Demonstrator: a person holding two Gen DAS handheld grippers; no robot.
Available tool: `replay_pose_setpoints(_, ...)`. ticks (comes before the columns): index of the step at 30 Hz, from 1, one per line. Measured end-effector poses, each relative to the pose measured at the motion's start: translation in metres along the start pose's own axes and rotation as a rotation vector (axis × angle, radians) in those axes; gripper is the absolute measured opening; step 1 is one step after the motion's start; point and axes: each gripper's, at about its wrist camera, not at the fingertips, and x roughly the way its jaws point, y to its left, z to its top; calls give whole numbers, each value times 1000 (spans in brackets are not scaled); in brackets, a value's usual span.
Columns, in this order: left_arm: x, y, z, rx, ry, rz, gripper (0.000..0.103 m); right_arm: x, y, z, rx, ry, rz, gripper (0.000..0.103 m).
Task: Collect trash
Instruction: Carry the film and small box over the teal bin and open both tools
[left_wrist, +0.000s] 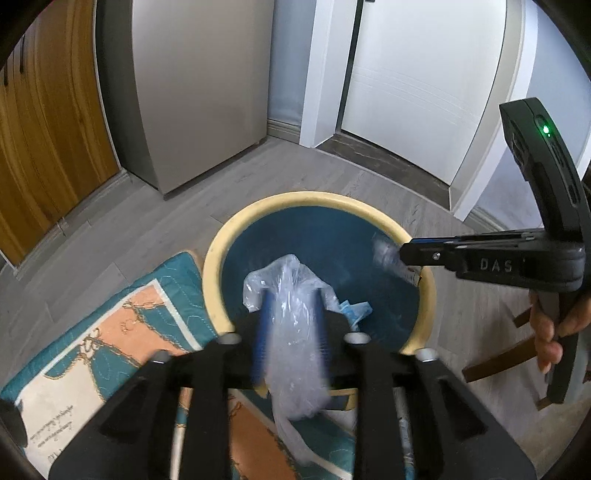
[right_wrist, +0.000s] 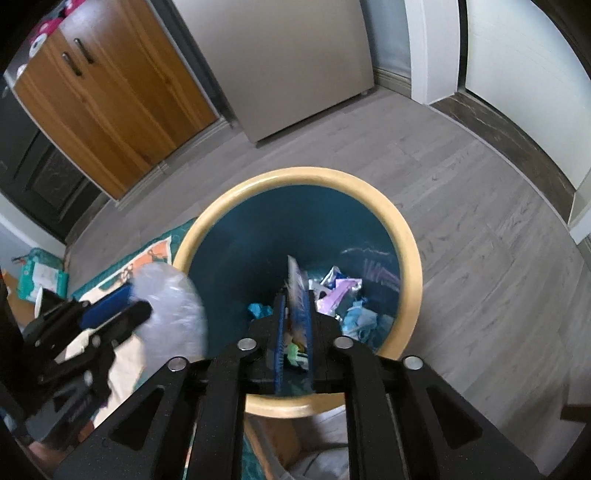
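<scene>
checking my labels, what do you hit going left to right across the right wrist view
wooden cabinet → left gripper with its clear plastic bag → right gripper gripping a flat wrapper over the bin → bare grey floor

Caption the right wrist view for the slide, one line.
Right gripper holds a flat wrapper over the yellow-rimmed bin; left gripper brings a clear plastic bag.

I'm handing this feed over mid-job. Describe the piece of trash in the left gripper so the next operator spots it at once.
Find the round bin with the cream rim and dark teal inside, standing on the grey floor. The left hand-held gripper is at its near edge, shut on a crumpled clear plastic bag. Unlike the flat printed wrapper in the right hand-held gripper, it is see-through and puffy.
</scene>
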Motion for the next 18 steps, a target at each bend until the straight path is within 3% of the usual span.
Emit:
replay_pose_setpoints(2, -1, 1, 1, 1, -11, 10, 57, 0, 0, 1, 5, 0, 4, 18)
replay_pose_setpoints(10, -4, 6, 1, -4, -10, 27, 61, -5, -1, 4, 18, -13, -3, 28)
replay_pose_setpoints(12, -7, 5, 0, 5, -10, 36, 69, -6, 1, 6, 21, -23, -6, 39)
replay_pose_setpoints(14, -13, 5, -3, 23, -16, 53, 76, -11, 3, 6, 31, -43, -4, 65)
replay_pose_setpoints(16, -21, 9, -6, 28, -26, 83, 82, -19, 7, 7, 46, -71, 9, 84)
replay_pose_setpoints(18, -30, 14, -8, 15, -33, 103, 88, -29, 12, 8, 65, -103, 23, 92)
